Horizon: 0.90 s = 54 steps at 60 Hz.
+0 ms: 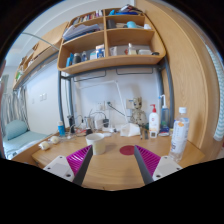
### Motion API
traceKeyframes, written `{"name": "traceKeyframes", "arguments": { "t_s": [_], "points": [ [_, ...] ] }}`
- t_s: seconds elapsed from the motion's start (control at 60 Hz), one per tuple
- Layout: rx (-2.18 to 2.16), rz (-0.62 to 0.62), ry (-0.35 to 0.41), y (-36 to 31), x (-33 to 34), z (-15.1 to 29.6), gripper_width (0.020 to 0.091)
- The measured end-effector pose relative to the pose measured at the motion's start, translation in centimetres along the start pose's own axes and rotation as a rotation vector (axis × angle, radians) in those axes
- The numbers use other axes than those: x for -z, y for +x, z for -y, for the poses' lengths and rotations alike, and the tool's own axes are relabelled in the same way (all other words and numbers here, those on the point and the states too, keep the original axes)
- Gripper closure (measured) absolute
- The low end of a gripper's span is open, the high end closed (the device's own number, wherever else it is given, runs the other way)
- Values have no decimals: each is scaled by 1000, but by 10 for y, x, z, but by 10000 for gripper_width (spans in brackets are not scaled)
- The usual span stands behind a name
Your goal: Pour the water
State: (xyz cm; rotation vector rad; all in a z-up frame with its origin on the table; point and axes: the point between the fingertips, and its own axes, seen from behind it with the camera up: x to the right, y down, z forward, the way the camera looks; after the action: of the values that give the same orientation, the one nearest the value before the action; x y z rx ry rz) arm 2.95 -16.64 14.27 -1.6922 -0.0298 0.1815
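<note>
1. Bedding, pale blue-green (14,130), lies beside the table's far left end, under a white wall.
2. Table (108,168), light wood, carries all the items listed below.
3. Small white cup (44,146) stands on the table left of the fingers, apart from them.
4. Gripper (112,160): jaws wide apart, holding nothing; a magenta pad shows on the inner face of each finger, the left pad (78,157) and the right pad (147,158).
5. Tan cup (99,144) stands on the table just ahead of the fingers, in line with the gap between them, touched by neither.
6. Dark red round coaster-like disc (127,150) lies flat on the table just right of the tan cup.
7. Clutter at the table's back edge near the wall: small bottles and boxes, too small to tell apart.
8. White bottle with a red label (153,122) stands upright beyond the right finger.
9. Clear water bottle with a blue cap (180,133) stands upright to the right of the fingers, near the table's right end.
10. Wooden shelves (108,45) hang on the wall above the table, holding books and boxes.
</note>
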Motion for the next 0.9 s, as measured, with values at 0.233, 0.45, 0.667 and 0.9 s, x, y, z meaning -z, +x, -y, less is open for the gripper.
{"name": "traceKeyframes", "arguments": {
  "t_s": [0.233,0.45,0.667,0.9],
  "points": [
    [4,-161,-35,163,38,-35,247],
    [-28,-258,19,251,23,-17,255],
    [59,-271,37,282,-25,0,269],
    [61,-267,50,280,-51,5,495]
  ]
}}
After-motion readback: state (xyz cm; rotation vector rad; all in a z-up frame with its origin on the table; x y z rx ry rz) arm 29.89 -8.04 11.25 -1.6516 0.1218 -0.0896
